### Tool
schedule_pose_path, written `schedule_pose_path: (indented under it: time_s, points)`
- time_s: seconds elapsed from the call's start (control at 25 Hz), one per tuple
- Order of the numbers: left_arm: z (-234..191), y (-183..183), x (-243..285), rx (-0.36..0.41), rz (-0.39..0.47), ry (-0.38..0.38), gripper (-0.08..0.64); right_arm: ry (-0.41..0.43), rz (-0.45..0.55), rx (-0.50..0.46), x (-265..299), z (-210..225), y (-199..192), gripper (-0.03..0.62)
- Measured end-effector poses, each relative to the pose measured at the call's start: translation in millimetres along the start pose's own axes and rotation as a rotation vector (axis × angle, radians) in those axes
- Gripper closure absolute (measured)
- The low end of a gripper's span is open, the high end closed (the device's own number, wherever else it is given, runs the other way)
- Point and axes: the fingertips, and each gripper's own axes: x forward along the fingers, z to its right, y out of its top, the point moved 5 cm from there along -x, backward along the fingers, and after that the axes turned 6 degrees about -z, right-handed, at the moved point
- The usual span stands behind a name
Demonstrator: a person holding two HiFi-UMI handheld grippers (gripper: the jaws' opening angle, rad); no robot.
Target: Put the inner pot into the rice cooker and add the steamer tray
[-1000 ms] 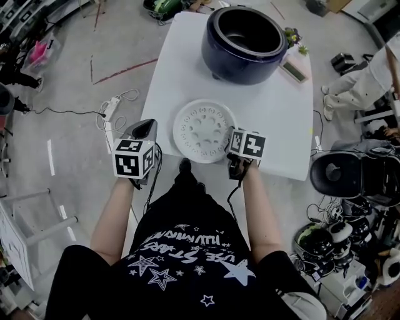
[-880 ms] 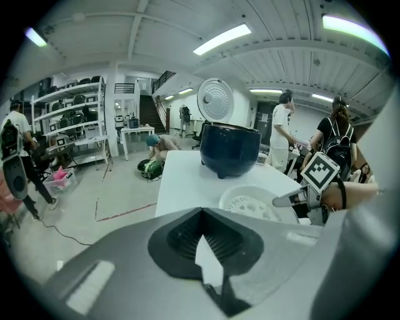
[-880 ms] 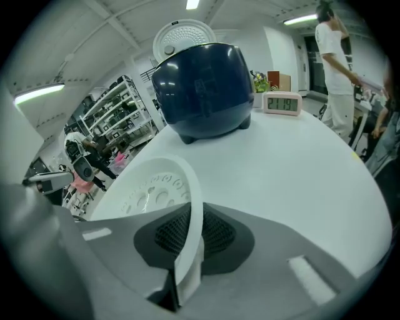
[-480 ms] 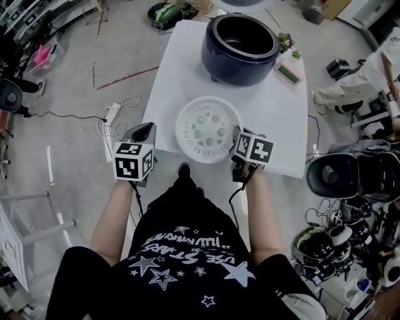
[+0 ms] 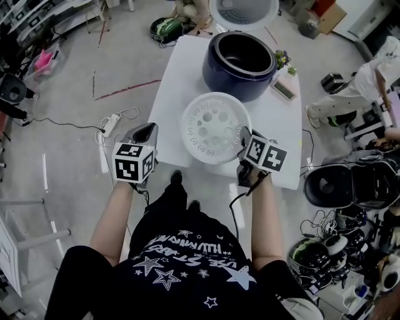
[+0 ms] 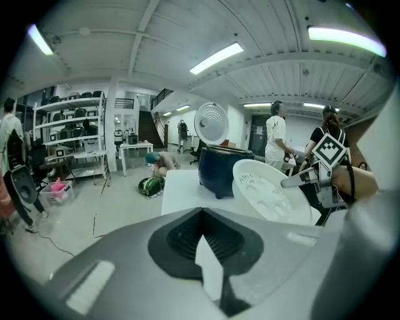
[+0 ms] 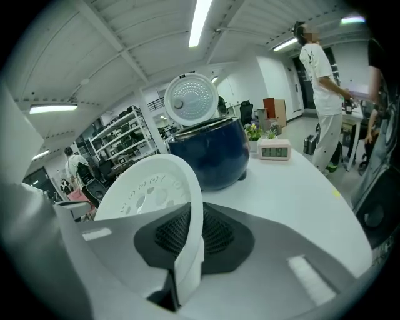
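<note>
The steamer tray (image 5: 212,125) is clamped at its near right rim by the right tongs (image 5: 244,139). In the right gripper view the white rim is seen pinched edge-on between the two pads of the right tongs (image 7: 187,250), with the perforated dish (image 7: 147,187) spreading up and to the left of them. The tray is held tilted over the white tabletop (image 5: 178,69), just in front of the dark blue rice cooker (image 5: 239,62), whose lid (image 5: 244,9) is stood open behind it. From the head view the far edge of the tray is seen to overlap the front wall of the cooker.

The left tongs (image 5: 145,131) are kept at the near left corner of the tabletop, just beside the tray's left rim but apart from it. In the left gripper view only a narrow gap is shown between the jaws of the left tongs (image 6: 203,250), and nothing is gripped there. The tray (image 6: 269,194) and the cooker (image 6: 219,165) are seen ahead and to the right.

A small digital clock (image 5: 283,89) is set on the tabletop at the cooker's right.
</note>
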Motion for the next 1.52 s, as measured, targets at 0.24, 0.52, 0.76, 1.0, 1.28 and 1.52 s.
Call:
schedule_pose_path:
  time_s: [0.24,0.52,0.76,1.0,1.28,1.52]
  points:
    - [-8.1,44.3,22.3,0.035,0.048,-0.041,0.56,0.0,0.065,0.02,-5.2,-1.8,41.3,0.535]
    - [-17.1,96.8,48.5,0.066,0.097,-0.085,0.56,0.023,0.145,0.032,-11.6,-9.3,96.5,0.535]
    - [-20.2,131.5,70.4,0.09,0.121,-0.129,0.56,0.029,0.194,0.022,-14.9,-8.3,140.5,0.534]
    - [-23.1,167.1,92.4,0.109,0.149,-0.167,0.56,0.021,0.201,0.014,-7.2,3.5,177.3,0.534]
    - [-27.2,200.8,113.2,0.135,0.182,-0.2,0.56,-0.003,0.233,0.023,4.0,15.3,222.9,0.535]
    - [-33.3,224.0,128.2,0.159,0.191,-0.228,0.56,-0.02,0.215,0.043,21.8,28.0,257.8,0.534]
